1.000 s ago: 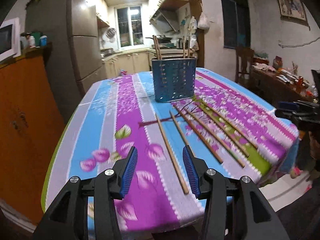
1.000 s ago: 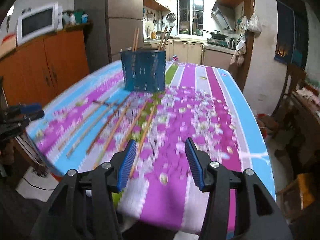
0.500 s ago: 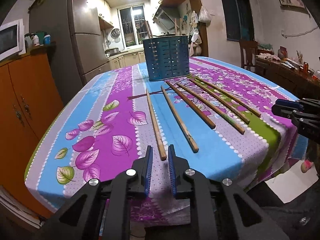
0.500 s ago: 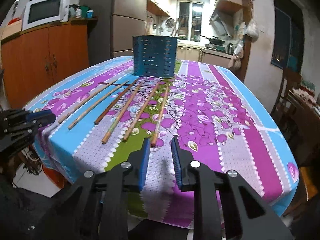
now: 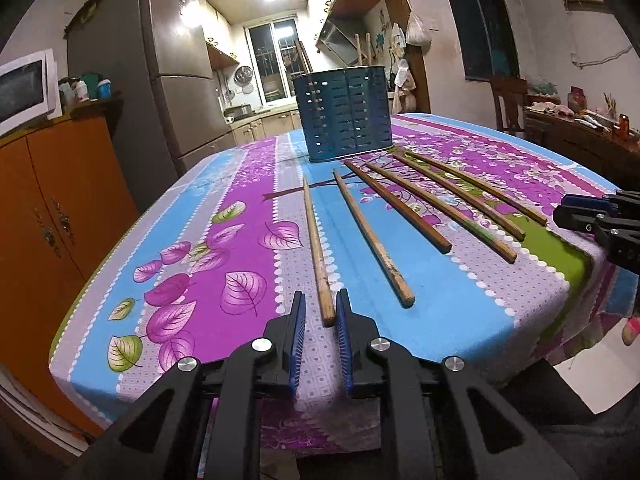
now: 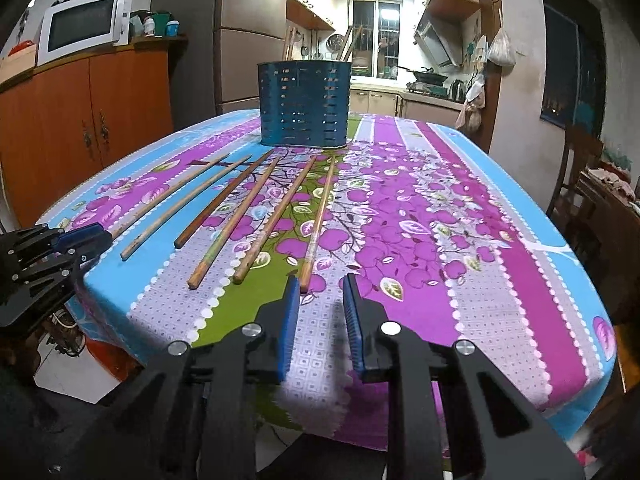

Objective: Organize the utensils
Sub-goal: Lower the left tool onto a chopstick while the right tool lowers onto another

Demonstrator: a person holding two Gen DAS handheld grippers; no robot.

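Several wooden chopsticks lie side by side on the flowered tablecloth in front of a blue perforated utensil holder (image 5: 347, 114), which also shows in the right wrist view (image 6: 305, 105) and has a few chopsticks standing in it. My left gripper (image 5: 321, 308) is narrowly open, its pads on either side of the near end of the leftmost chopstick (image 5: 316, 240), not clamped. My right gripper (image 6: 320, 292) is narrowly open just behind the near end of the rightmost chopstick (image 6: 318, 222).
The table's front edge (image 5: 280, 408) is right under both grippers. An orange cabinet (image 5: 52, 216) with a microwave (image 6: 82, 26) stands left. A fridge (image 5: 168, 80) is behind. A wooden chair (image 6: 580, 184) and sideboard stand right.
Both grippers went from wide open to nearly closed, dropped low to the table edge and moved forward. The left one now straddles the leftmost chopstick's end.
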